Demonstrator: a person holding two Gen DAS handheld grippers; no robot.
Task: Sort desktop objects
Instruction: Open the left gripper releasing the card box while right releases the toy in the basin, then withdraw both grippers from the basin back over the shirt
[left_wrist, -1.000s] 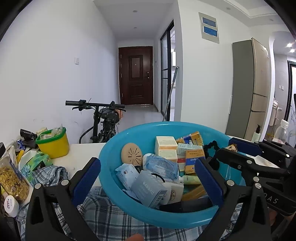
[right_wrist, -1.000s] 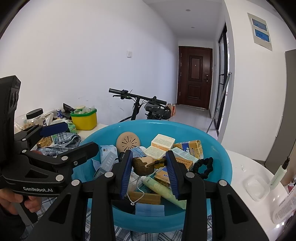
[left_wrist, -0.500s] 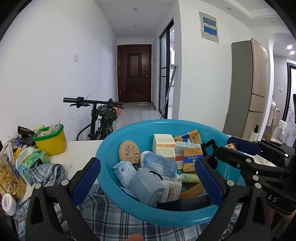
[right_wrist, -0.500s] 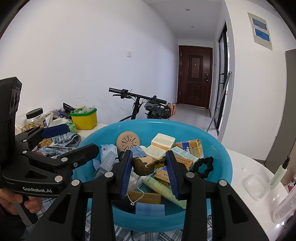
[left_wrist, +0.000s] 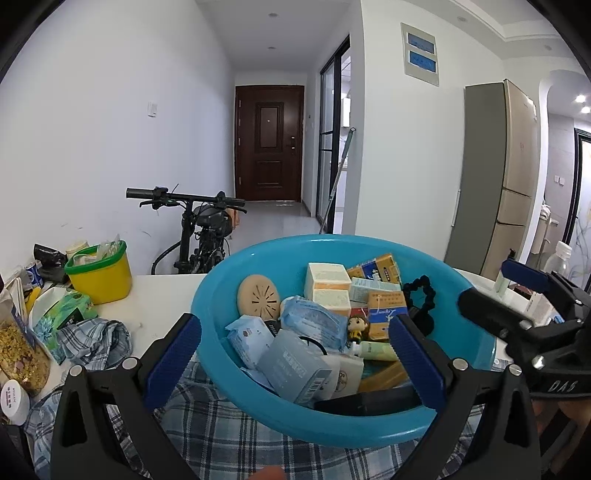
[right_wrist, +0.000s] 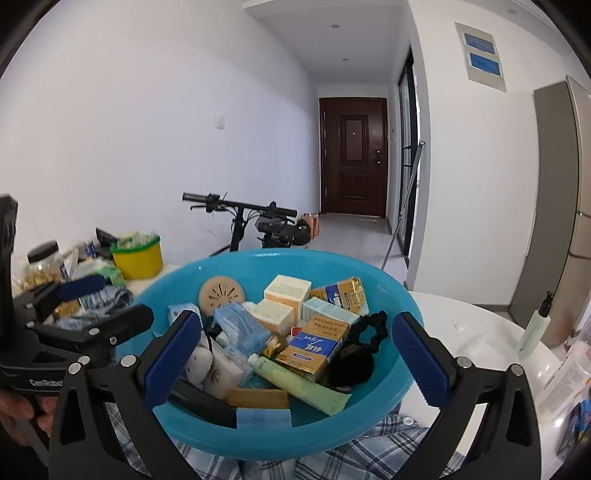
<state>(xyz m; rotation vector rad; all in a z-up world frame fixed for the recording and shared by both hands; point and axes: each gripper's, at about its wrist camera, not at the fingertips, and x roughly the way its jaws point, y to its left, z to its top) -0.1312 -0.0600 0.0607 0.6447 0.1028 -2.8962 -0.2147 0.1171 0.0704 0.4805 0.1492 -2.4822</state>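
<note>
A blue plastic basin (left_wrist: 255, 254) stands on a plaid cloth (left_wrist: 207, 424) on the white table; it also shows in the right wrist view (right_wrist: 399, 295). It holds several small boxes, packets, a green tube (right_wrist: 295, 380), a black scrunchie (right_wrist: 373, 325) and a small brown-haired figurine (left_wrist: 357, 328). My left gripper (left_wrist: 293, 360) is open and empty, just in front of the basin. My right gripper (right_wrist: 297, 356) is open and empty above the basin's near side; it also shows at the right of the left wrist view (left_wrist: 517, 295).
A yellow tub with a green rim (left_wrist: 98, 271) stands at the back left beside snack bags (left_wrist: 22, 343) and a crumpled plaid cloth (left_wrist: 94, 338). A pump bottle (right_wrist: 535, 325) and papers stand on the table at the right. A bicycle (left_wrist: 203, 229) leans behind the table.
My right gripper was shut on the small figurine over the basin; now it is open and the figurine lies in the basin. The left gripper has barely moved.
</note>
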